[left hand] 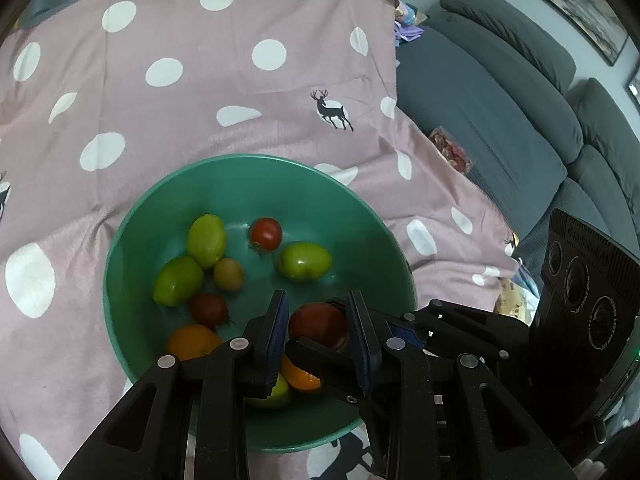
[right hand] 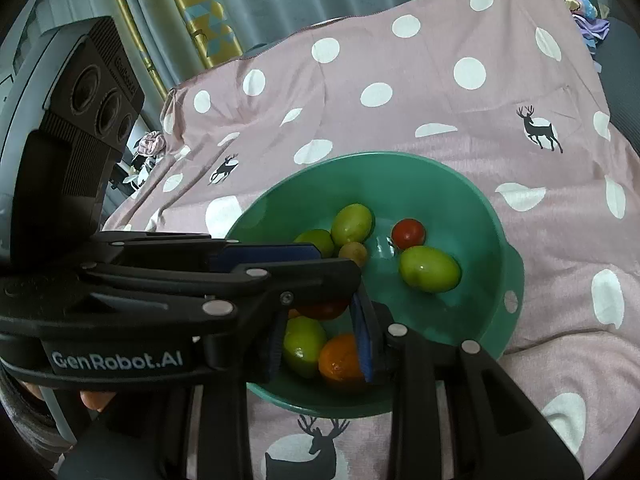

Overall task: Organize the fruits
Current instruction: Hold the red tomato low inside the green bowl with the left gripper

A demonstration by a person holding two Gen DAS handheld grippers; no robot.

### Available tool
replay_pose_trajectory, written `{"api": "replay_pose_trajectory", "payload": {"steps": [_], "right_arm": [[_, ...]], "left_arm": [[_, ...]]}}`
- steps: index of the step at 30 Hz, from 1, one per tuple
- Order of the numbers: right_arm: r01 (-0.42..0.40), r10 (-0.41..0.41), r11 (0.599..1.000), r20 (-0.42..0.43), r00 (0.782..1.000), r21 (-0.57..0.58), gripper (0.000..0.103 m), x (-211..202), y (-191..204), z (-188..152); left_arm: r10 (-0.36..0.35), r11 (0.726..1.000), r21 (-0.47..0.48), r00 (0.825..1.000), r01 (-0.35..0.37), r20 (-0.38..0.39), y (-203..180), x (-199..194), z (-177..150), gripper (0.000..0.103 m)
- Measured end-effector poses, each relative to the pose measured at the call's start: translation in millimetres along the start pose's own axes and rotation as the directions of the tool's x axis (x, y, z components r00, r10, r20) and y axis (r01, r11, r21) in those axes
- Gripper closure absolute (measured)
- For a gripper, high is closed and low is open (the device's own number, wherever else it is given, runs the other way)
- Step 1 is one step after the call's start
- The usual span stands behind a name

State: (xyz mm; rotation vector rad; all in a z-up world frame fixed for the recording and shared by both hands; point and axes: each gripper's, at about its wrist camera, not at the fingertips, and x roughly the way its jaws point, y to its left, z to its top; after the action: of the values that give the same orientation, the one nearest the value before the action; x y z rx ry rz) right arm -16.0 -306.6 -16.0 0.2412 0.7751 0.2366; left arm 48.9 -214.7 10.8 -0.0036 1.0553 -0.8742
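A green bowl [left hand: 168, 196] sits on a pink dotted cloth and holds several fruits: green ones [left hand: 305, 260], small red tomatoes [left hand: 266, 233] and orange ones [left hand: 192, 340]. My left gripper [left hand: 320, 332] hangs over the bowl's near side with its pads on both sides of a large red tomato [left hand: 318, 324]; whether it is lifted I cannot tell. My right gripper [right hand: 320, 344] is open just over the bowl's near rim [right hand: 508, 280], above a green fruit [right hand: 302, 342] and an orange fruit [right hand: 340, 358]. The left gripper's body [right hand: 224, 272] crosses in front of it.
The pink cloth [left hand: 200, 92] with white dots and deer prints covers the surface around the bowl. A grey sofa [left hand: 500, 120] with a small packet [left hand: 450, 150] lies to the right. Curtains [right hand: 180, 8] hang at the far left in the right wrist view.
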Motion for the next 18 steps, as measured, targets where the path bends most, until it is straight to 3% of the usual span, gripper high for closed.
{"api": "replay_pose_trajectory", "payload": {"steps": [18], "right_arm": [[0.029,-0.029,1.0,-0.03,0.999,-0.006,0.072,5.8,-1.2,0.6]], "left_arm": [[-0.02,1.0,-0.012,1.0,0.02,-0.013,5.2,8.1,0.4,0.073]]}}
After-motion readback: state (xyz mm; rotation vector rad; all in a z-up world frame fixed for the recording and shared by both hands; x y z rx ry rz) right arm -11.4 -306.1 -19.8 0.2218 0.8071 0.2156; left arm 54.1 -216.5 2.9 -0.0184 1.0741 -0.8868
